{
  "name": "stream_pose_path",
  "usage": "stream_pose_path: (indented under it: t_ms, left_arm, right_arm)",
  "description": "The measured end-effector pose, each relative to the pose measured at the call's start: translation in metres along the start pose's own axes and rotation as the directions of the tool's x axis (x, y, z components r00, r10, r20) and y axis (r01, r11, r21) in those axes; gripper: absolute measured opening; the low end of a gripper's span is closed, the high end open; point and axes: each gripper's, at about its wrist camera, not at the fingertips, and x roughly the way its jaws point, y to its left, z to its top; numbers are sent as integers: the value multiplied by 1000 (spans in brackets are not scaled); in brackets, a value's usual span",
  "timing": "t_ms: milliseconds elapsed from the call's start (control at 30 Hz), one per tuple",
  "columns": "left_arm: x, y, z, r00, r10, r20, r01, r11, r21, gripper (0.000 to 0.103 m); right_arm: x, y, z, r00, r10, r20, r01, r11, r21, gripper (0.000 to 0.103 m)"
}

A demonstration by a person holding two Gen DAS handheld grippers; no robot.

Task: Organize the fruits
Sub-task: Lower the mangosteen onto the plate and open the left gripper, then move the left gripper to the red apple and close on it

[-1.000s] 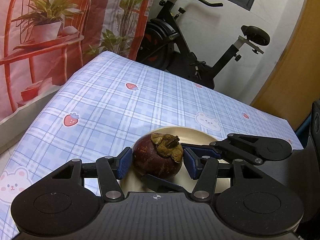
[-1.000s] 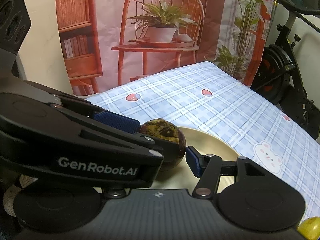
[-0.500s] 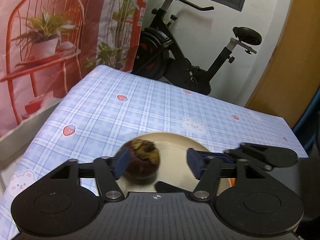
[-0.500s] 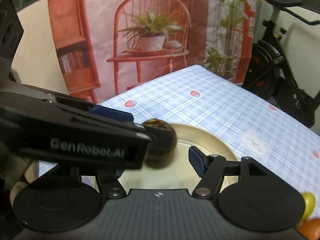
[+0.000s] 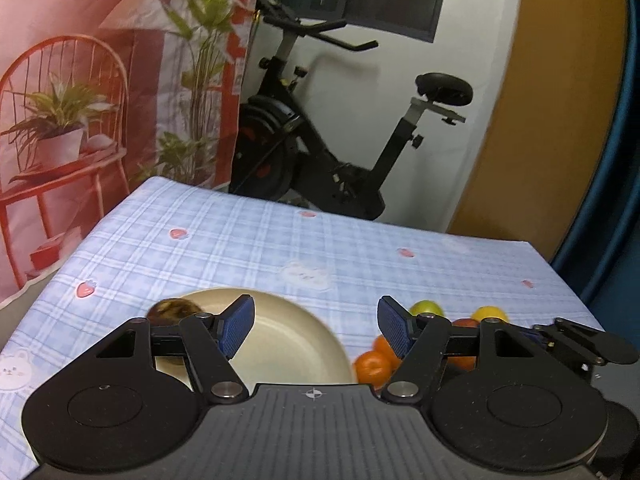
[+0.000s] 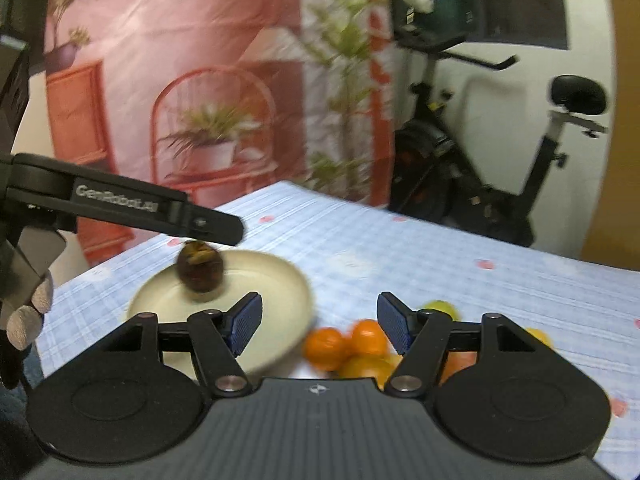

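Observation:
A dark purple mangosteen (image 6: 200, 270) lies on the cream plate (image 6: 276, 312); in the left wrist view it (image 5: 172, 310) peeks out behind my left finger, on the plate (image 5: 288, 340). My left gripper (image 5: 316, 324) is open and empty, raised above the plate's right side. My right gripper (image 6: 320, 322) is open and empty, above the gap between the plate and a pile of oranges (image 6: 344, 344) and yellow-green fruit (image 6: 440, 308). The pile also shows in the left wrist view (image 5: 372, 364). The left gripper's finger (image 6: 160, 212) hangs just above the mangosteen.
The table has a blue checked cloth (image 5: 320, 240) with strawberry and bear prints. An exercise bike (image 5: 340, 152) stands behind its far edge, a printed pink backdrop (image 5: 80, 100) to the left. The right gripper's finger (image 5: 580, 344) shows at the right.
My left gripper let go of the mangosteen onto the plate, opened wide, and lifted back and right. My right gripper pulled back and swung right, bringing the fruit pile into view.

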Motion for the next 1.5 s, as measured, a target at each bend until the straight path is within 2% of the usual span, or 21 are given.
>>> stream_pose_path:
  t_ms: [233,400,567,667,767,933,1100,1200,1267,1300,1333,1367,1433,1500]
  left_arm:
    - [9,-21,0,1000,-21,-5,21,1000,0,71]
    - [22,-38,0,999,-41,-31,42,998,56,71]
    - [45,-62,3,993,-73,-89,85,986,142,71]
    - [61,-79,5,984,-114,-135,137,974,183,71]
    - [78,-89,0,968,-156,-198,189,969,162,71]
    - [104,-100,-6,946,-195,-260,237,962,139,71]
    - [123,-106,-6,920,-237,-312,281,954,102,71]
    - [136,-111,-5,913,-245,-325,286,955,81,70]
    - [142,-113,-6,909,-244,-338,284,956,74,68]
    - [142,-113,-7,913,-242,-330,281,956,78,63]
    - [142,-112,-8,917,-232,-323,272,958,85,51]
    - [142,-111,-8,917,-228,-327,269,959,85,47]
    - [143,-108,-9,902,-246,-355,284,957,58,46]
    - [141,-105,-9,898,-251,-361,290,955,56,46]
  right_arm:
    - [-29,-48,-20,995,-89,54,86,994,64,67]
    - [-34,-75,-42,990,-137,24,134,986,95,67]
    - [-29,-91,-51,994,-111,13,108,980,166,67]
    - [-25,-96,-53,996,-86,-2,84,978,193,67]
    - [-17,-96,-50,998,-64,-27,68,976,207,67]
    - [-11,-102,-51,998,-10,-61,27,959,283,67]
    - [-9,-108,-54,998,7,-66,16,942,334,67]
    - [-7,-111,-53,998,18,-68,8,932,363,67]
    - [-5,-112,-53,997,19,-72,10,927,376,67]
    - [-4,-113,-53,997,20,-76,10,924,381,67]
    - [-2,-114,-53,997,20,-79,12,922,386,67]
    - [-1,-115,-52,996,20,-86,16,919,393,66]
    - [2,-114,-51,995,20,-94,18,922,388,66]
    - [6,-113,-48,994,24,-104,18,925,380,65]
